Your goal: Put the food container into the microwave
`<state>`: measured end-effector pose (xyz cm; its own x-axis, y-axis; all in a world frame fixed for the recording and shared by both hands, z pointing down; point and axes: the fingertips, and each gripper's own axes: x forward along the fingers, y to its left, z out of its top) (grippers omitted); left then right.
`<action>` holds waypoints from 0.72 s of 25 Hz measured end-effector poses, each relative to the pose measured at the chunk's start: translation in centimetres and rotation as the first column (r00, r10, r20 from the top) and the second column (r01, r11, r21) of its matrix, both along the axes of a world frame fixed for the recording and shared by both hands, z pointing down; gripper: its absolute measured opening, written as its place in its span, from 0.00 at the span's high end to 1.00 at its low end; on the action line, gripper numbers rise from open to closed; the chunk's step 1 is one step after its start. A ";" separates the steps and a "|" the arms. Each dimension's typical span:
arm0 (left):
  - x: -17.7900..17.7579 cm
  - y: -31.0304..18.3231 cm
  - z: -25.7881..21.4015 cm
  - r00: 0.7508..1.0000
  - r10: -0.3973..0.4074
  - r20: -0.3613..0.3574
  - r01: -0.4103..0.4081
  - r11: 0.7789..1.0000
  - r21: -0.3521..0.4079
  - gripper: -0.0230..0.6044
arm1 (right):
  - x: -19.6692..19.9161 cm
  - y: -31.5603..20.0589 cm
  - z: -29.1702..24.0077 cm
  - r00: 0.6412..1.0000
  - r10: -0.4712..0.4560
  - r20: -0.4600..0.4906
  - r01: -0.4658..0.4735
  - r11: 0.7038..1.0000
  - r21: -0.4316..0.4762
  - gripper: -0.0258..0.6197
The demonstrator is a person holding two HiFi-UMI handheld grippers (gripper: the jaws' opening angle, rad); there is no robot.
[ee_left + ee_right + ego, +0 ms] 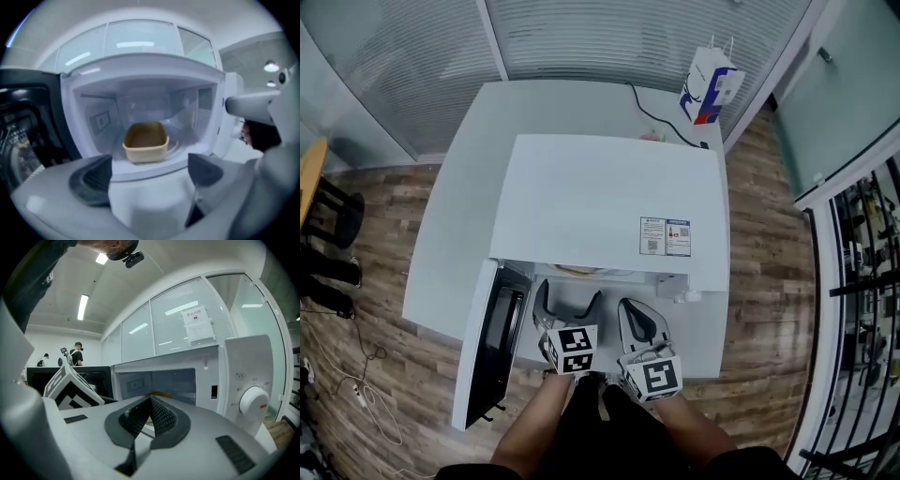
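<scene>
A beige food container [146,142] sits inside the white microwave [609,202], on the turntable in the middle of the cavity. Only a sliver of the container [577,270] shows in the head view. My left gripper [145,171] is open just in front of the cavity with nothing between its jaws. My left gripper [568,310] and my right gripper [637,323] are side by side before the microwave. My right gripper [149,416] is shut on nothing, its pads meeting. The microwave door [492,343] stands open to the left.
The microwave stands on a white table [455,225]. The control panel with a round dial [253,401] is on the right of the cavity. A white carton [710,84] and a black cable [661,120] lie behind the microwave. Glass walls surround the table.
</scene>
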<state>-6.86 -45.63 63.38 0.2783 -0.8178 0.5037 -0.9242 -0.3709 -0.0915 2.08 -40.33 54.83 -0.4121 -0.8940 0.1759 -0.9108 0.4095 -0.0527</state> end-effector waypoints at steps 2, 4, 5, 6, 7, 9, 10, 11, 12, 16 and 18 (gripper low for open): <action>0.1 1.6 -1.1 1.000 0.013 -0.021 -0.013 1.000 0.004 0.17 | 0.0 0.5 -1.0 1.000 -0.002 0.001 0.002 1.000 0.014 0.96; 0.4 3.1 -2.6 0.999 0.025 -0.049 -0.024 1.000 0.018 0.20 | 0.0 0.9 -1.9 1.000 -0.008 0.002 0.008 1.000 0.029 0.96; 0.6 3.8 -3.4 0.998 0.030 -0.060 -0.029 0.999 0.031 0.24 | 0.0 1.1 -2.3 1.000 -0.010 0.002 0.010 0.999 0.038 0.96; 0.8 4.4 -4.1 0.997 0.037 -0.068 -0.034 0.998 0.047 0.30 | 0.0 1.3 -2.8 1.000 -0.012 0.003 0.012 0.999 0.045 0.96; 0.9 5.0 -4.9 0.996 0.042 -0.073 -0.038 0.997 0.063 0.33 | 0.0 1.4 -3.2 1.000 -0.013 0.003 0.013 0.999 0.052 0.96; 0.9 6.1 -6.6 0.996 0.043 -0.076 -0.035 0.994 0.107 0.46 | -0.1 1.9 -4.1 1.000 -0.020 -0.002 0.021 0.997 0.070 0.96; 0.7 6.4 -7.5 0.997 0.038 -0.073 -0.028 0.990 0.136 0.55 | -0.3 2.1 -4.6 1.000 -0.029 -0.012 0.029 0.996 0.084 0.96; 0.5 6.6 -8.4 0.997 0.030 -0.068 -0.019 0.986 0.165 0.66 | -0.5 2.3 -5.2 0.999 -0.039 -0.024 0.041 0.994 0.102 0.96; 0.1 6.6 -9.2 0.998 0.019 -0.065 -0.007 0.981 0.192 0.73 | -0.9 2.4 -5.8 0.998 -0.049 -0.035 0.053 0.991 0.120 0.96; -1.6 6.6 -11.8 0.998 0.005 -0.063 0.010 0.970 0.242 0.95 | -1.8 3.0 -7.9 0.997 -0.066 -0.029 0.070 0.984 0.167 0.96; -2.0 6.7 -12.8 0.996 0.015 -0.083 0.006 0.970 0.244 0.95 | -1.7 3.2 -8.7 0.998 -0.054 -0.016 0.056 0.981 0.183 0.96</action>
<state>-8.82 -38.92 50.62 0.3148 -0.9116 0.2644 -0.9308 -0.3511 -0.1019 0.40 -37.13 46.10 -0.4604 -0.8876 0.0157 -0.8868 0.4607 0.0382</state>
